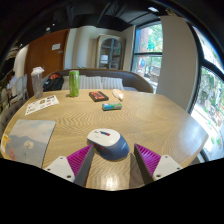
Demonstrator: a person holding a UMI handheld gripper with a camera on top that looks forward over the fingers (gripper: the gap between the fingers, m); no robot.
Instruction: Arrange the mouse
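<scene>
A white and blue computer mouse (108, 142) lies on the round wooden table (150, 118). It sits between the tips of my gripper (113, 155), close against the left finger's pad (80, 159). A clear gap separates it from the right pad (146, 157). The gripper is open and the mouse rests on the table.
A grey mouse mat (27, 140) lies to the left of the fingers. Farther across the table are a printed sheet (41, 104), a green cup (73, 82), a dark book (97, 96), a small teal item (111, 106) and a white item (118, 94). A sofa (100, 82) stands beyond the table.
</scene>
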